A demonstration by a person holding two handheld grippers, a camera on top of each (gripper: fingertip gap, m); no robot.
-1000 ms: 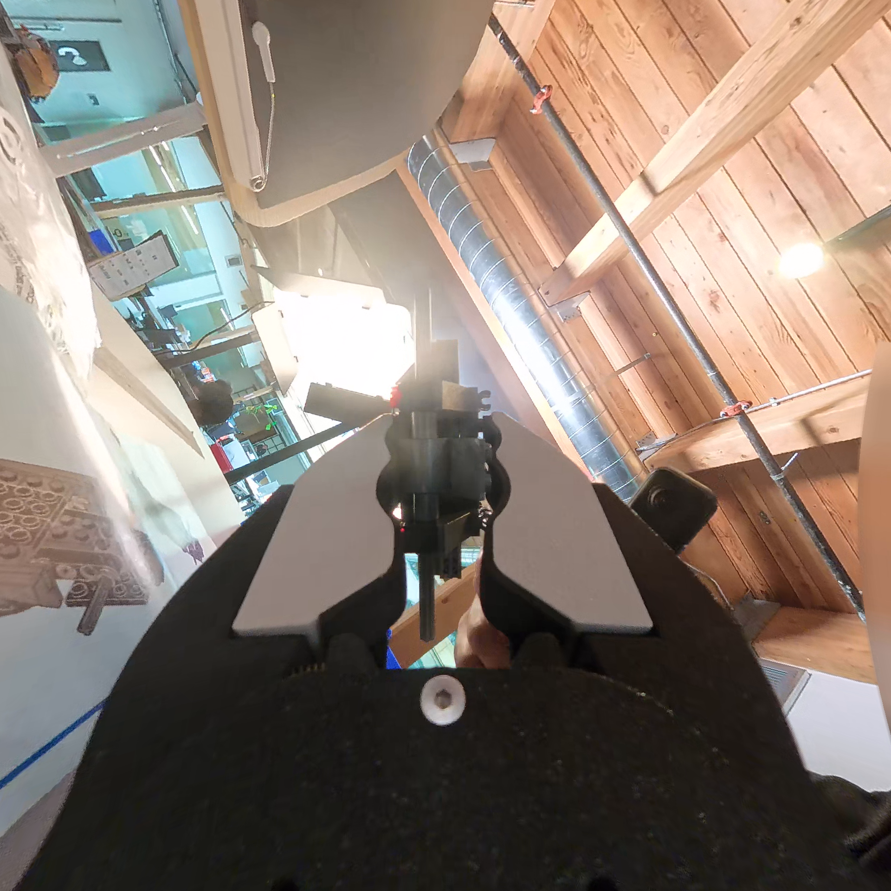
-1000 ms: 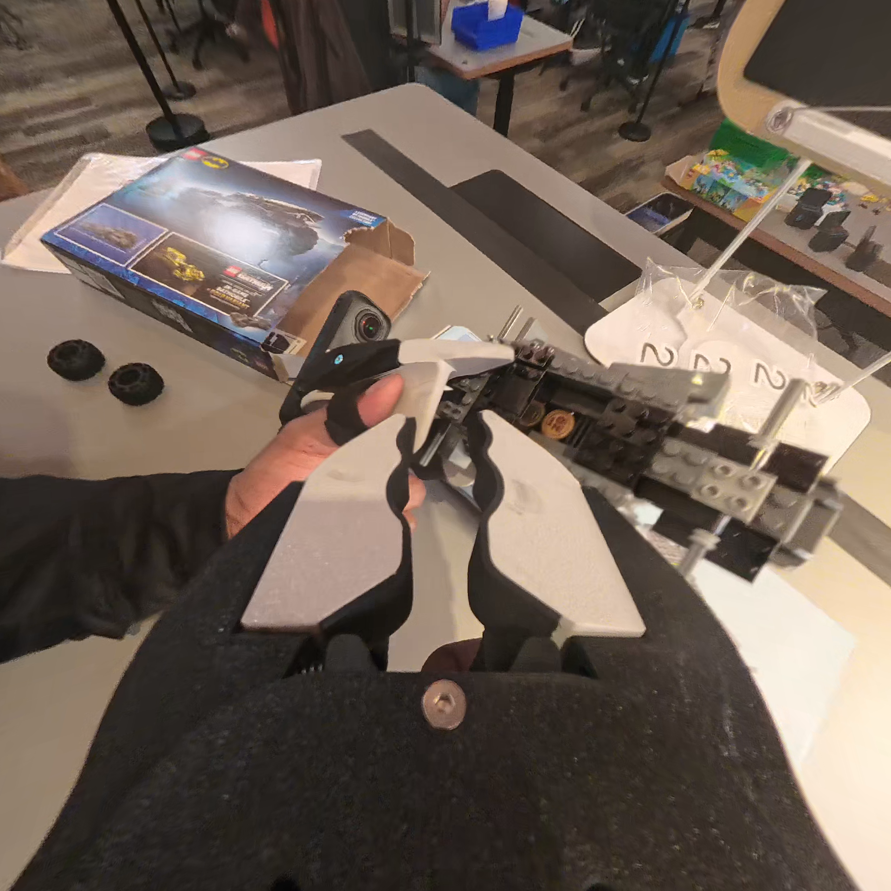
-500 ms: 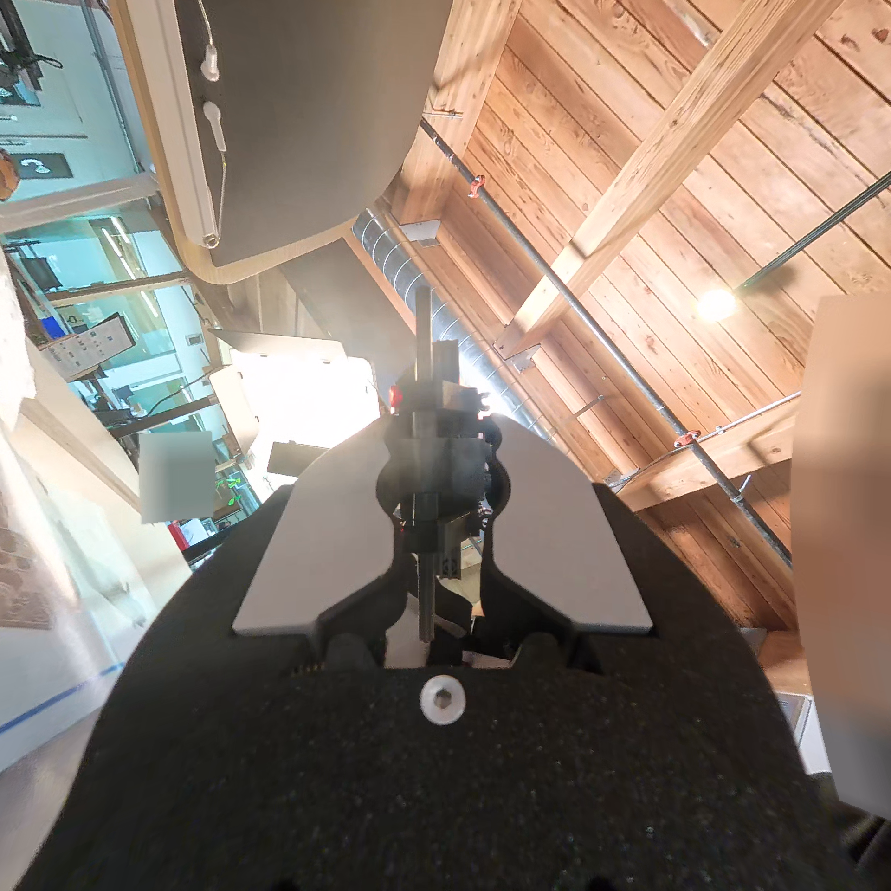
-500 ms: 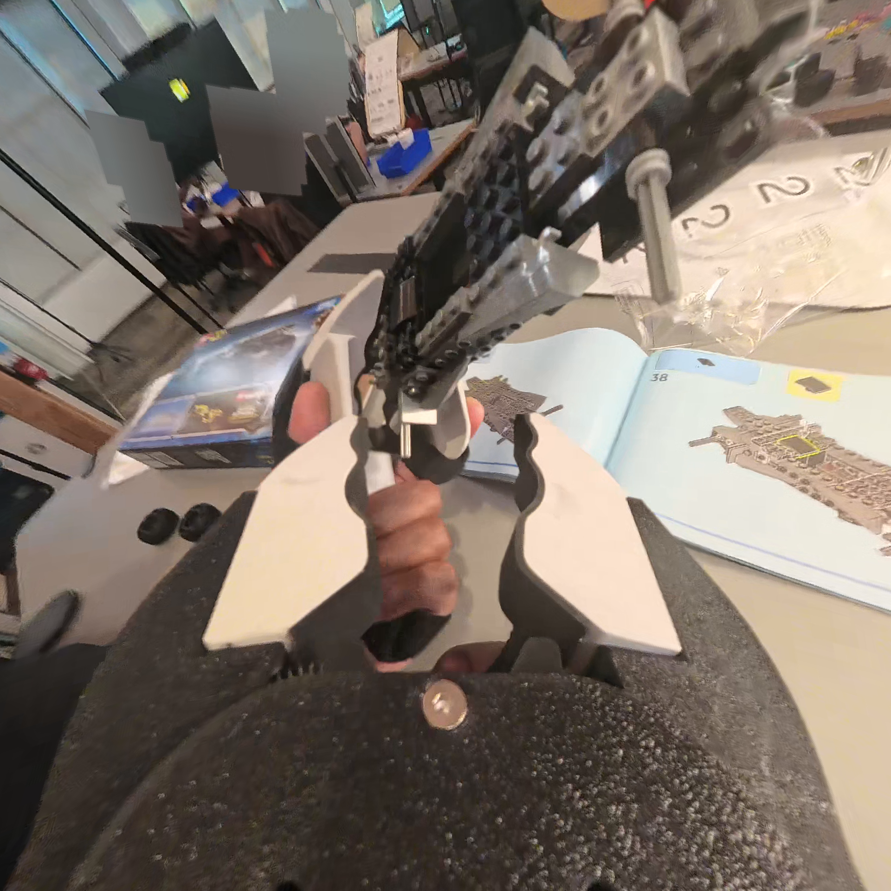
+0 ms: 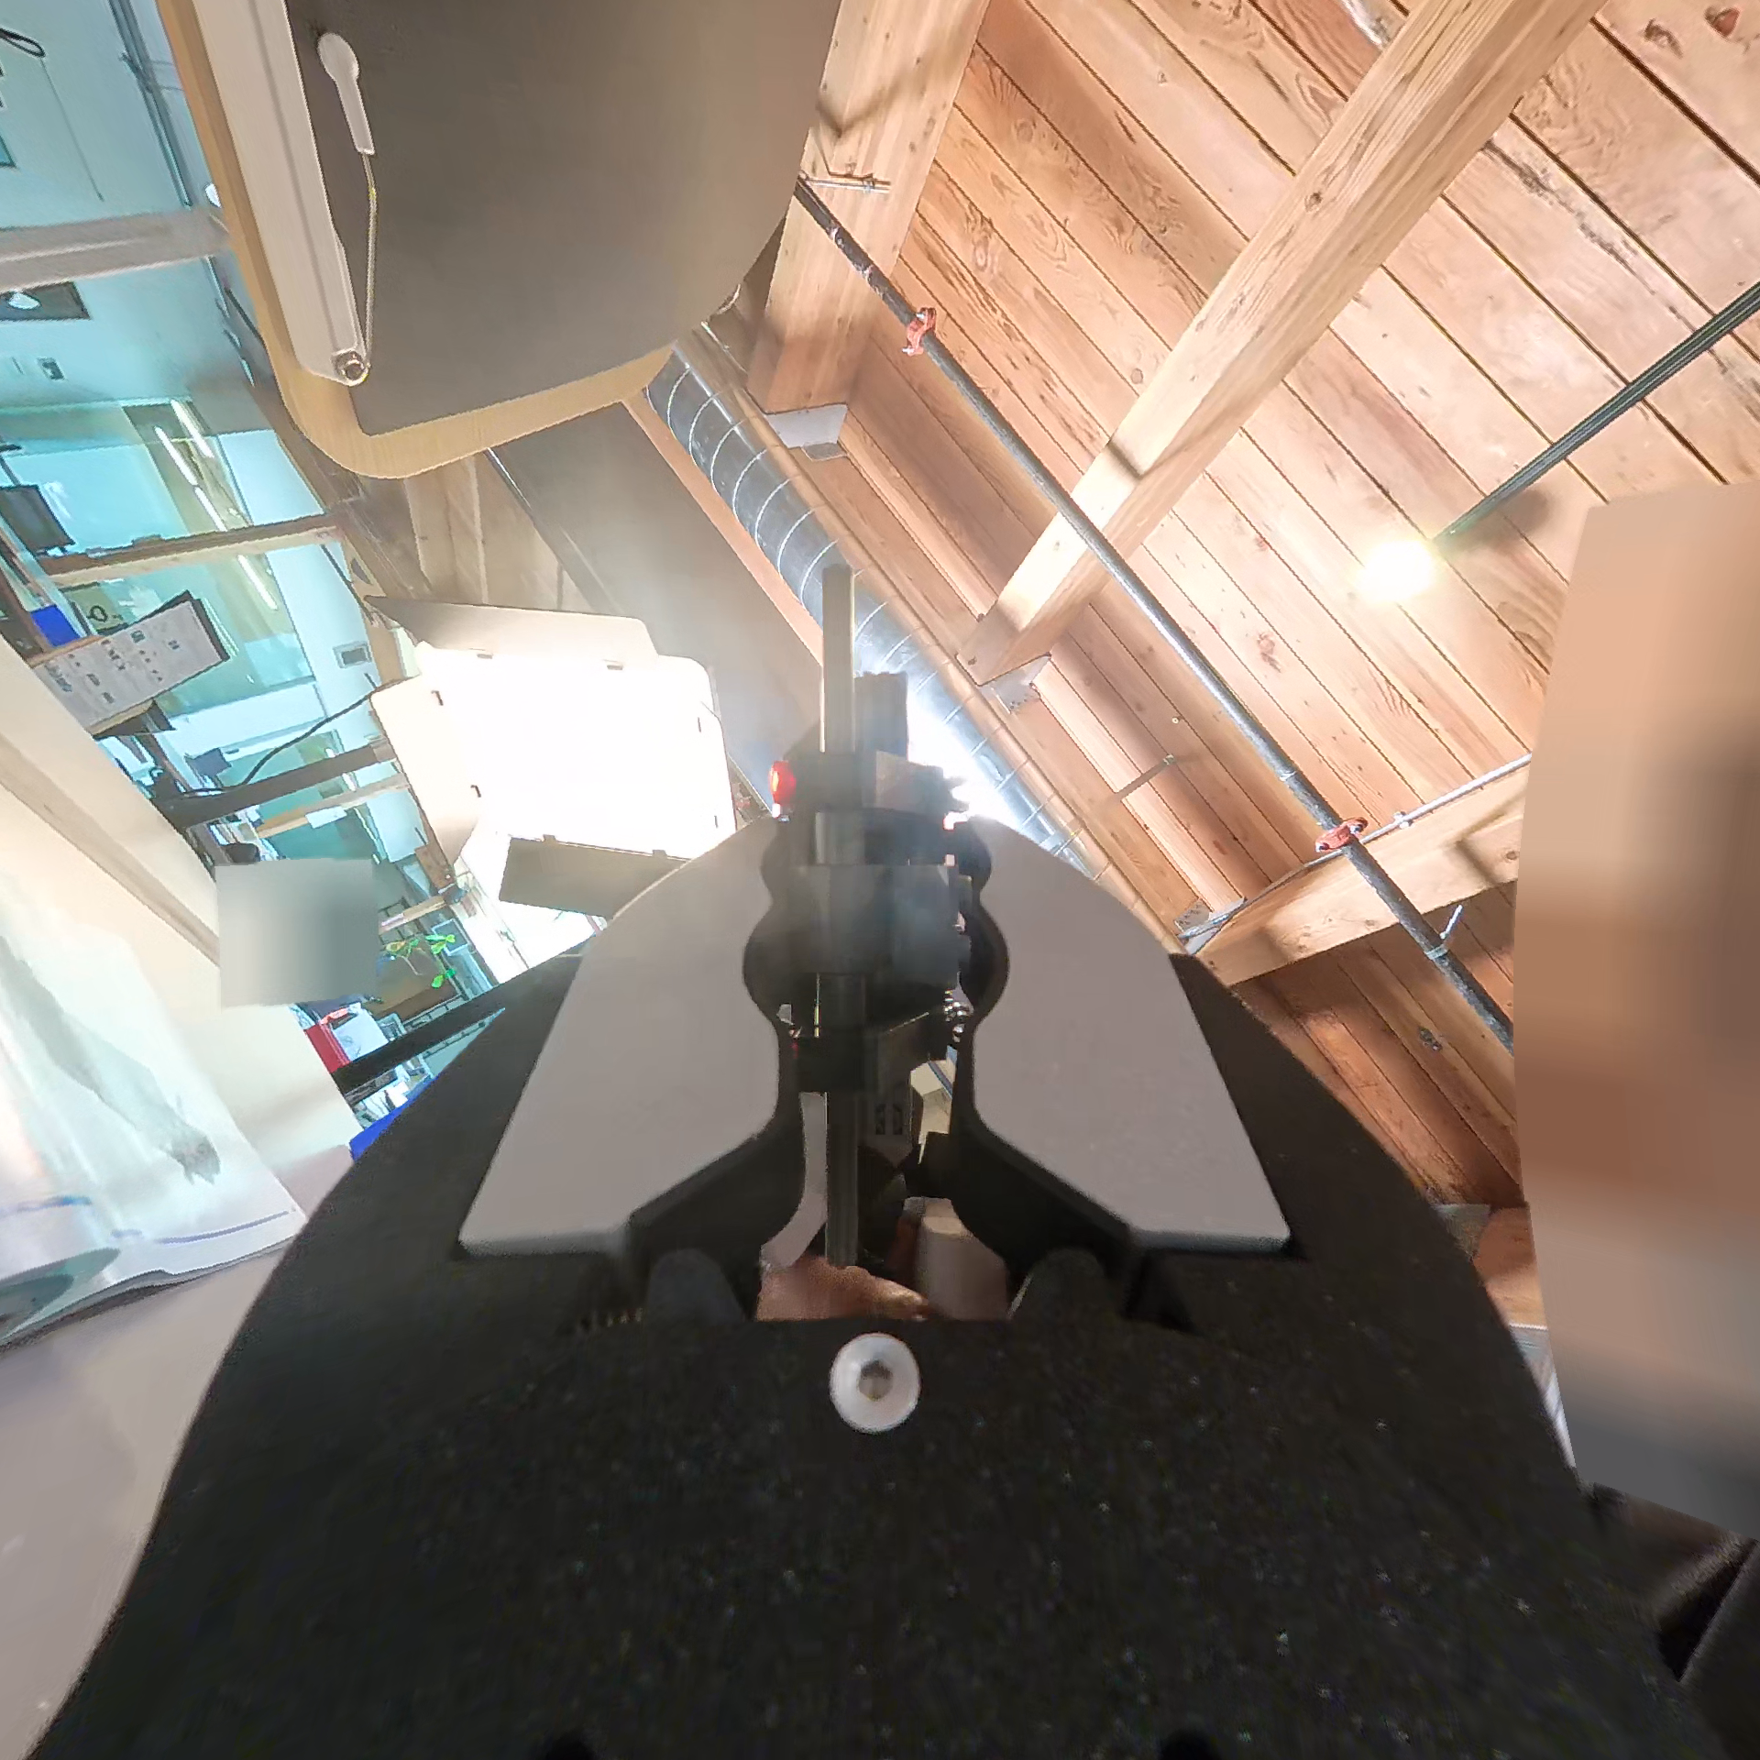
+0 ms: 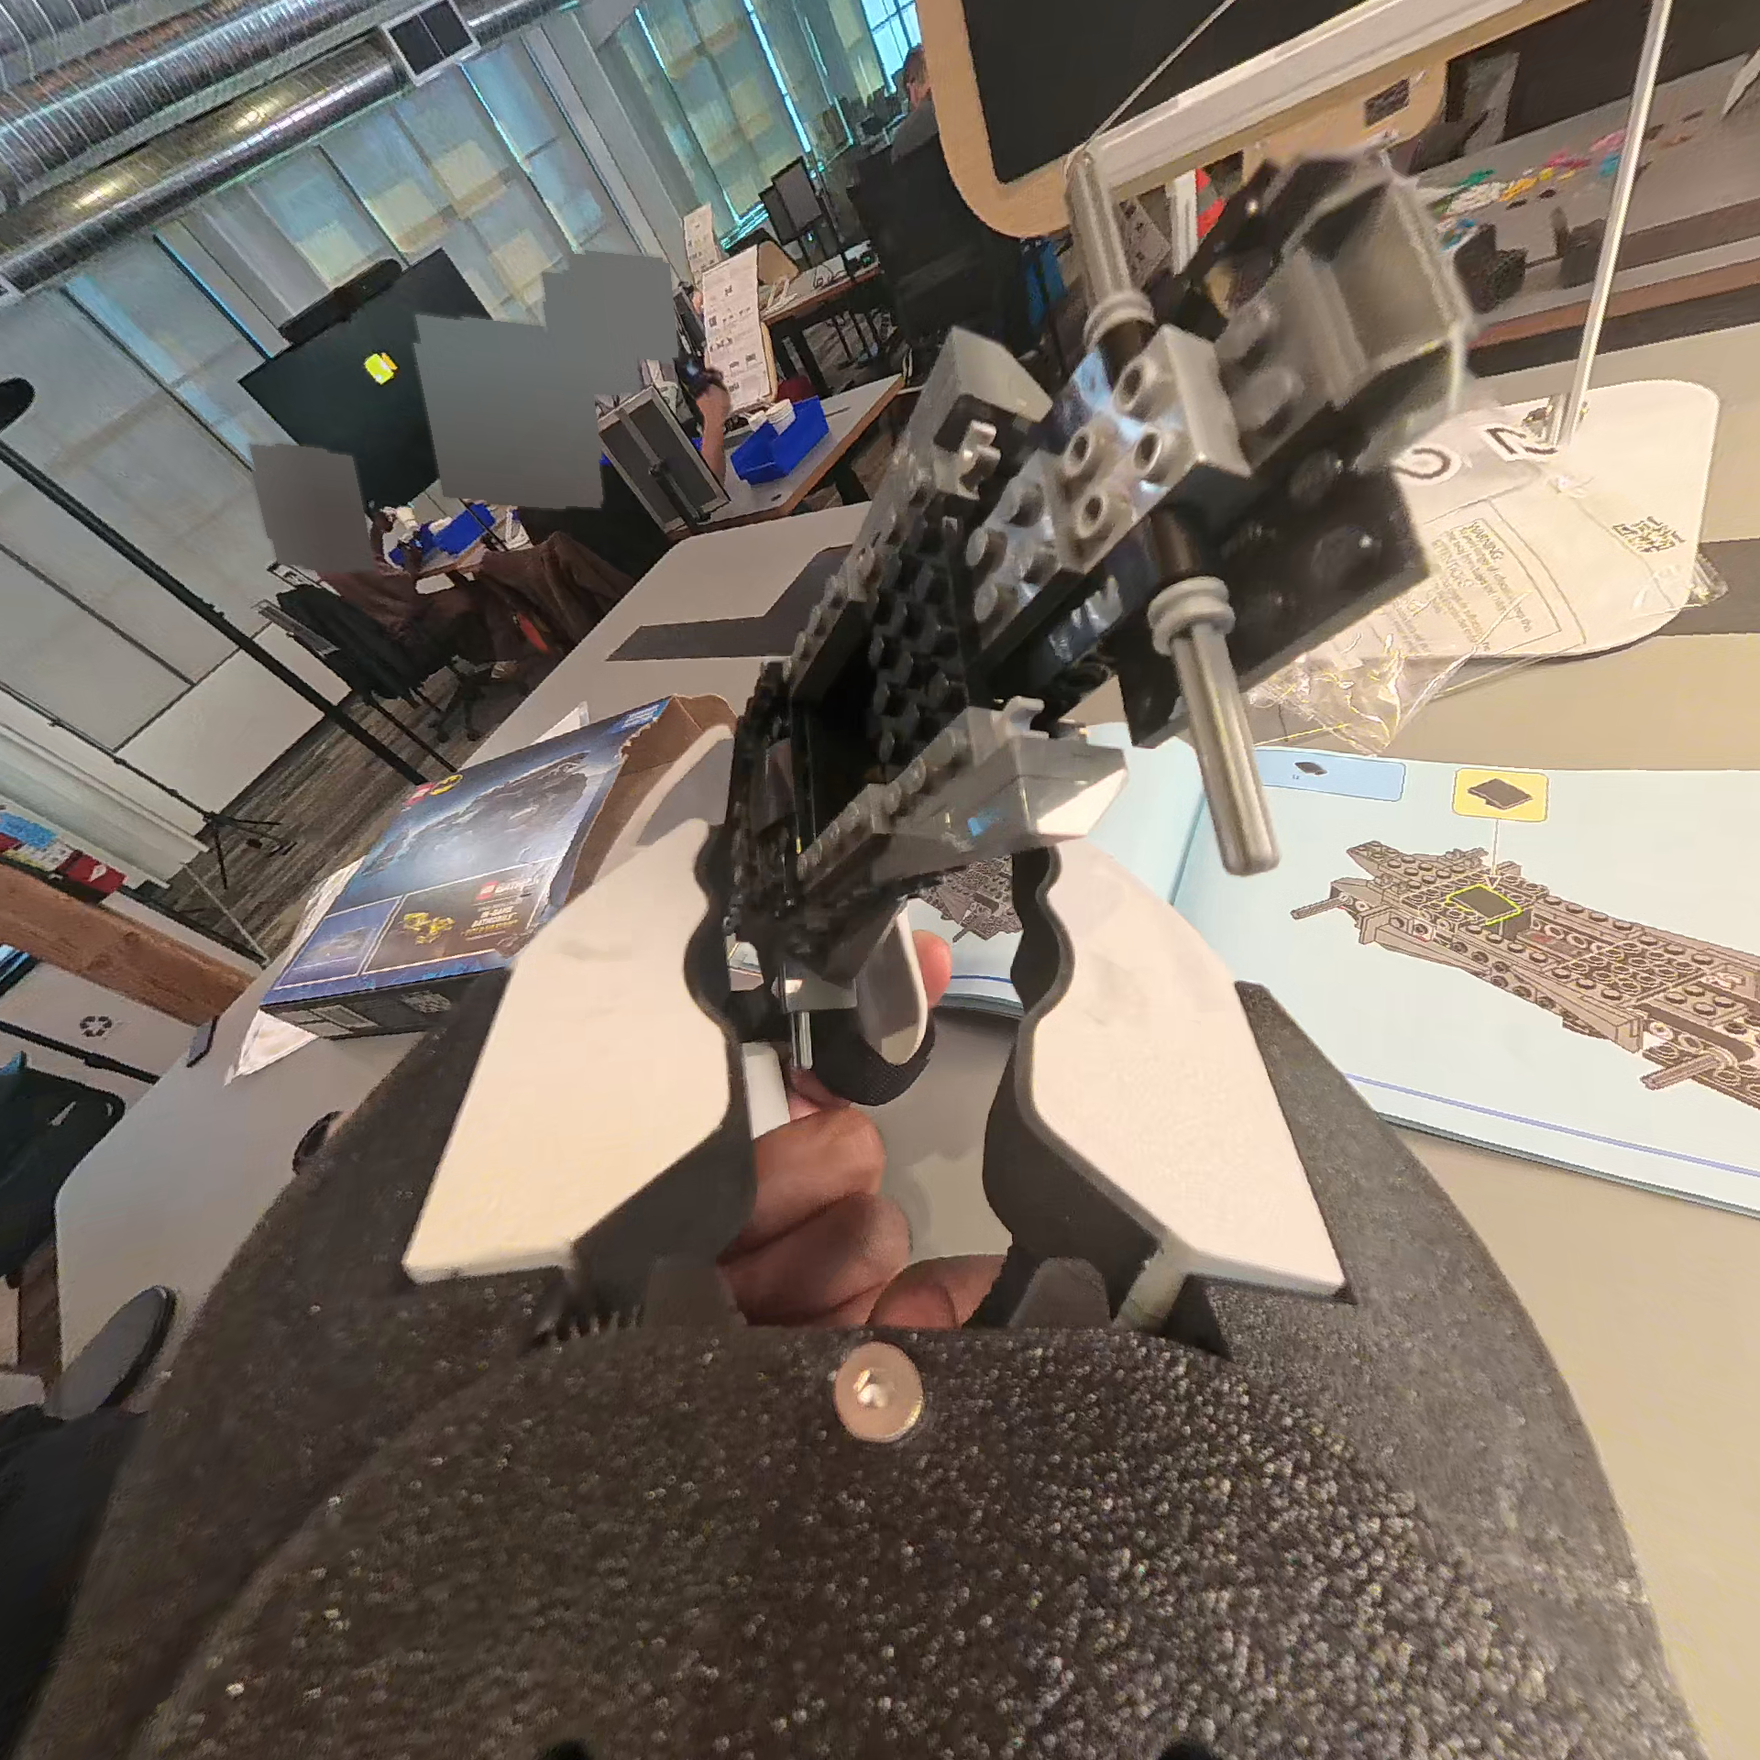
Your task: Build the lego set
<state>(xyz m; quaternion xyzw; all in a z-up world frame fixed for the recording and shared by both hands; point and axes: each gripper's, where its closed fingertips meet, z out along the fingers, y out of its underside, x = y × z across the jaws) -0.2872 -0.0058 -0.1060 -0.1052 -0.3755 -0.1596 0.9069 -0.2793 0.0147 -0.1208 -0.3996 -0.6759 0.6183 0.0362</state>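
— Well, what does the left gripper [image 5: 862, 914] pinch?
— A black-and-grey studded brick model [image 6: 1000, 648], tilted above the table [image 6: 1524, 1333], smooth grey axles jutting out.
— And the right gripper [image 6: 871, 905]?
— Spread; the model's glossy grey edge sits between its fingers.

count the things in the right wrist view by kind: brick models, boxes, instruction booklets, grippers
brick model: 1
box: 1
instruction booklet: 1
grippers: 2, the right gripper with its fingers apart, and the left gripper holding the model
total: 5
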